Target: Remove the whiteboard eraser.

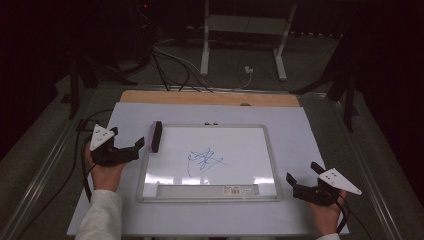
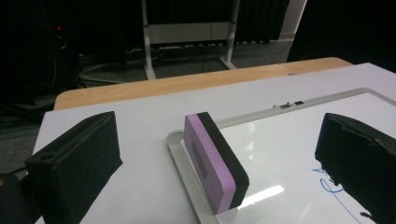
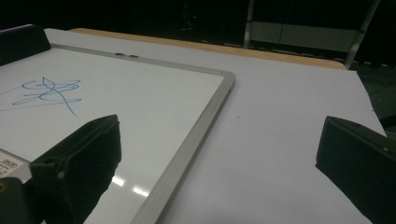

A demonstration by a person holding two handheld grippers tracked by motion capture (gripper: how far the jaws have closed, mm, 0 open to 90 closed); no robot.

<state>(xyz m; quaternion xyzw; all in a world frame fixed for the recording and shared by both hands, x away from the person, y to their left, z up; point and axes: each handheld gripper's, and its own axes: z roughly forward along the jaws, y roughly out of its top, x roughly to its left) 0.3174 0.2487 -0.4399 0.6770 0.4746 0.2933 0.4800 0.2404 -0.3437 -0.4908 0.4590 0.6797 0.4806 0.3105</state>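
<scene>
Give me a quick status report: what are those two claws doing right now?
Left gripper open, lined up on the eraser. Eraser standing on edge on the whiteboard frame, blue scribble unwiped. Right gripper open, idle beside the board. Nothing in the way.

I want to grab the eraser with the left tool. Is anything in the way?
Nothing visible is. The left tool is open, and the eraser stands on edge at the whiteboard's left frame, straight ahead between the jaws. Only bare white table lies between them.
</scene>
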